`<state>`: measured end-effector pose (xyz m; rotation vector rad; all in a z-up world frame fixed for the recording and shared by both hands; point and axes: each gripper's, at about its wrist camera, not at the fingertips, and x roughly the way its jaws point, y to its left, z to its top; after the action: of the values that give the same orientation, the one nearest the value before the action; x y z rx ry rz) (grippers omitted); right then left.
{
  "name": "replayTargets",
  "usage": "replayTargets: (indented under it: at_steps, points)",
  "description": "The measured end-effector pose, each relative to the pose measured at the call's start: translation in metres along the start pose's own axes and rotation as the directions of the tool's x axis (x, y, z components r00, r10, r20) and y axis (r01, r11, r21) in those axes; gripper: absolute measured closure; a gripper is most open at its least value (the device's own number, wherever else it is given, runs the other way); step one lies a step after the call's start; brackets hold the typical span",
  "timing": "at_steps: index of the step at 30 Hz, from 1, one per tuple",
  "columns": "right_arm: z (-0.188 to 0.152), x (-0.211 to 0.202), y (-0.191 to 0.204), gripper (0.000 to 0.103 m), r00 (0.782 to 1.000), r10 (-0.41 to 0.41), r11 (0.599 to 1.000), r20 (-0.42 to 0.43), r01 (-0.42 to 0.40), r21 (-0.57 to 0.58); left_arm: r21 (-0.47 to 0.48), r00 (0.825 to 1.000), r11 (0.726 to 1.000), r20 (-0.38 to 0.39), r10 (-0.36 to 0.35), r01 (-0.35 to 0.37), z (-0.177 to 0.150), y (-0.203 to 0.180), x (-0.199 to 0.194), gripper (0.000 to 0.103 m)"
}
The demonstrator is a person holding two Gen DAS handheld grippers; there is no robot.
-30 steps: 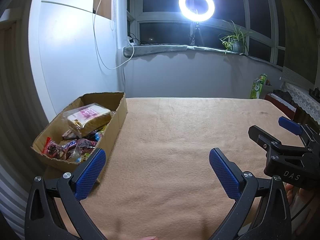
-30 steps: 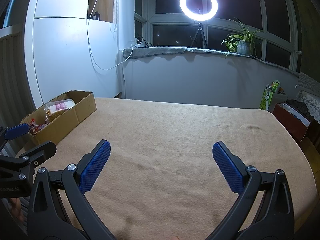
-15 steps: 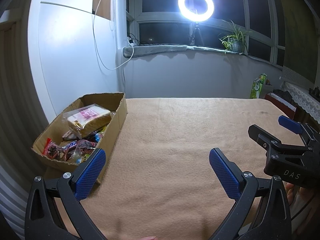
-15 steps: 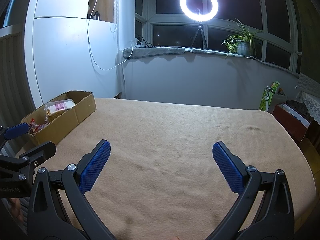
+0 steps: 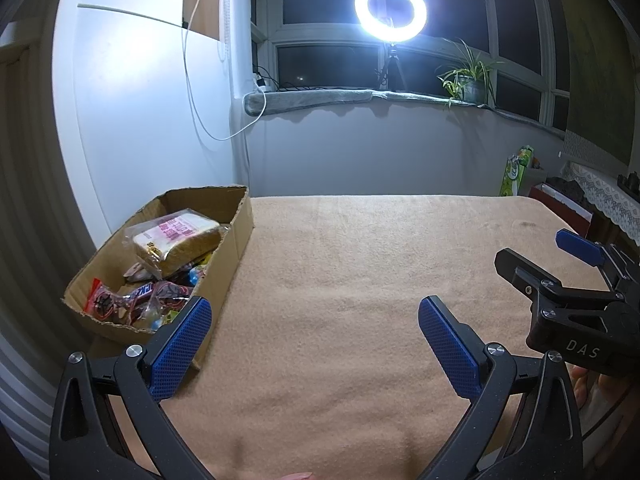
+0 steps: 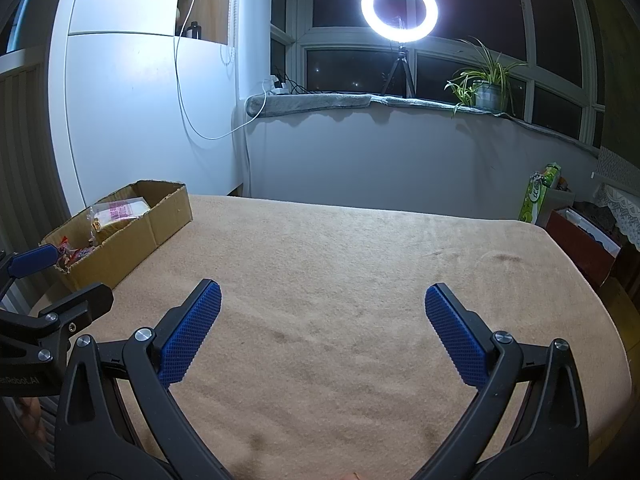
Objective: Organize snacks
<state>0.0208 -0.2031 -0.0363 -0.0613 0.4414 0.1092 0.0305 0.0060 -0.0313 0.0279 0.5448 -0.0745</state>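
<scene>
A cardboard box (image 5: pixel 234 236) stands at the table's left edge, also in the right wrist view (image 6: pixel 160 220). It holds a bagged bread loaf (image 5: pixel 180 238) (image 6: pixel 120 212) and several wrapped snacks, among them a chocolate bar (image 5: pixel 140 292). My left gripper (image 5: pixel 316 344) is open and empty, low over the table, just right of the box's near corner. My right gripper (image 6: pixel 320 328) is open and empty over the table's middle. Each gripper shows at the edge of the other's view.
The table wears a tan cloth (image 6: pixel 340 260). A green carton (image 6: pixel 538 196) and a red box (image 6: pixel 580 236) stand off its far right edge. A ring light (image 6: pixel 399 3) and a plant (image 6: pixel 486 84) are on the sill behind.
</scene>
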Motion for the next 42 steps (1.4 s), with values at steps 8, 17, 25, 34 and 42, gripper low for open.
replayTargets:
  at_steps: [8,17,25,34,42]
  points:
    - [0.000,0.002,-0.004,0.000,1.000,-0.001,1.000,-0.003,0.001,0.000,0.003,1.000,1.000,-0.003,-0.004,0.004,0.001,0.000,0.002,0.000]
    - [0.001,0.004,-0.007,0.000,1.000,0.002,1.000,-0.008,-0.002,-0.004,0.002,1.000,1.000,-0.006,-0.006,0.006,0.001,0.001,0.003,0.000]
    - [0.000,0.004,-0.007,0.000,1.000,0.003,1.000,-0.008,-0.003,-0.005,0.001,1.000,1.000,-0.007,-0.004,0.004,0.000,0.005,0.006,0.000]
    - [-0.005,0.005,-0.008,0.000,1.000,0.002,1.000,-0.017,-0.002,-0.007,-0.002,1.000,1.000,-0.010,-0.011,0.010,-0.001,0.008,0.008,0.000]
    - [-0.005,0.005,-0.008,0.000,1.000,0.004,1.000,-0.018,-0.004,-0.007,-0.019,0.999,0.999,-0.011,-0.039,0.039,-0.003,0.011,0.009,0.000]
